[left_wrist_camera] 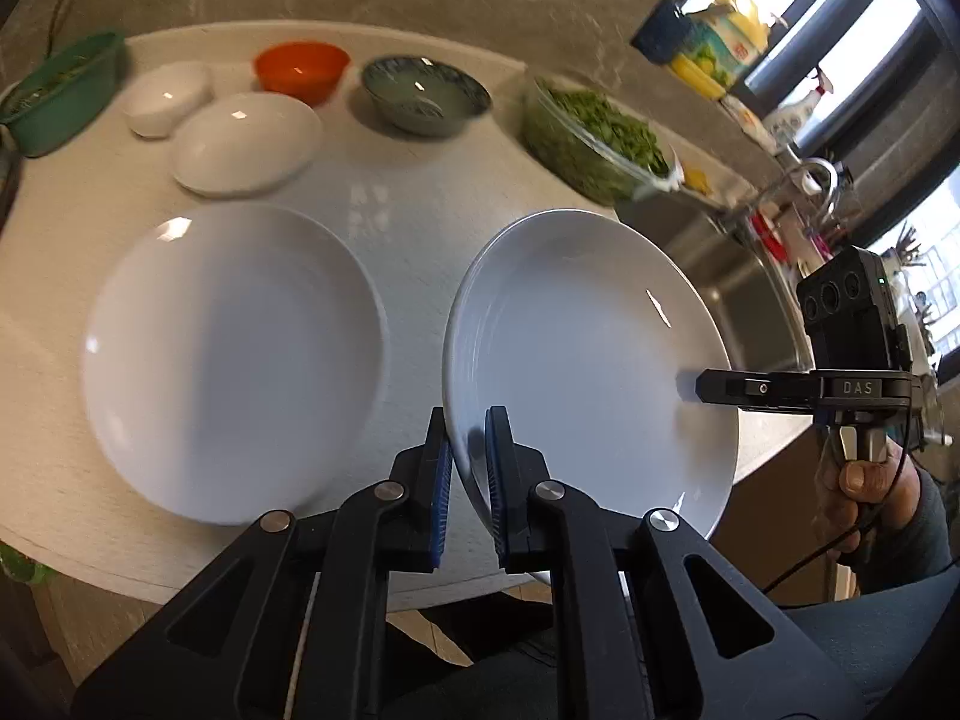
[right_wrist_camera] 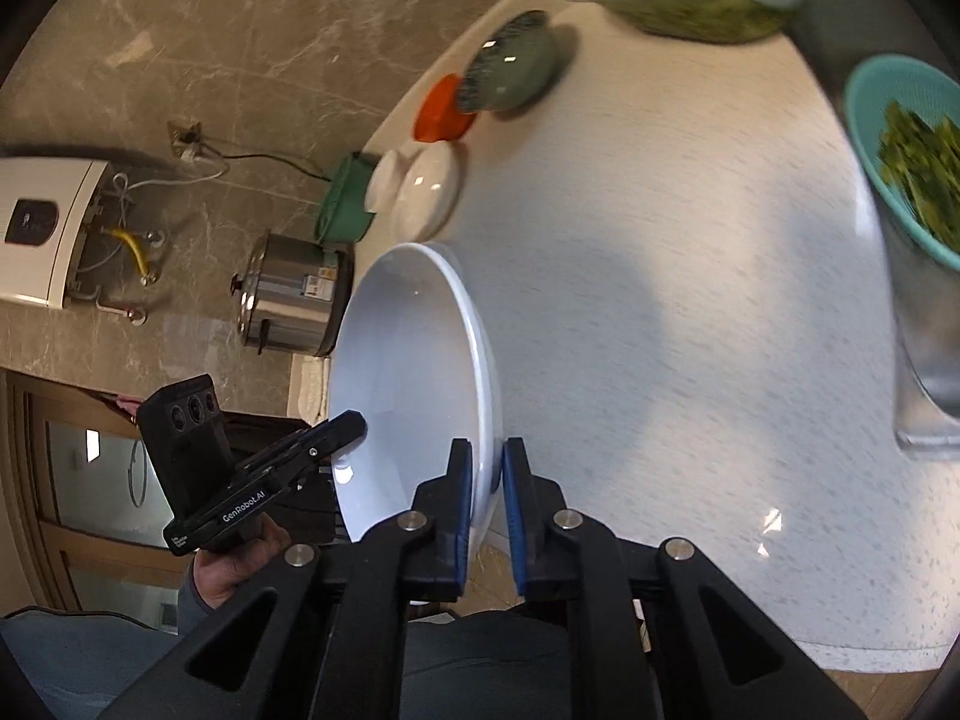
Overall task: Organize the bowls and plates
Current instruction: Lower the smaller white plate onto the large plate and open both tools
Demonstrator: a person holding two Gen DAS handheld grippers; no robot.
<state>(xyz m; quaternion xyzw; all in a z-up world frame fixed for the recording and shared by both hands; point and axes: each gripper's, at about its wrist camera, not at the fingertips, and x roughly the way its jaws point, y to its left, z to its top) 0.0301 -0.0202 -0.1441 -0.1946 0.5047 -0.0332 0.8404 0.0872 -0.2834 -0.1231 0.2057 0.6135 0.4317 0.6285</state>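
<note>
Left claw [left_wrist_camera: 469, 468], right claw [right_wrist_camera: 486, 480] clamped on white plate [left_wrist_camera: 576, 348] rim.

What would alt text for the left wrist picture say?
Two black claws, the left claw and the right claw, pinch opposite rims of a tilted round white plate above a pale round table. A second white plate lies flat beside it, small bowls behind.

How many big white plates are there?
2: one plate lies on the table; the other plate is held tilted by both claws. None seems hidden.
</note>
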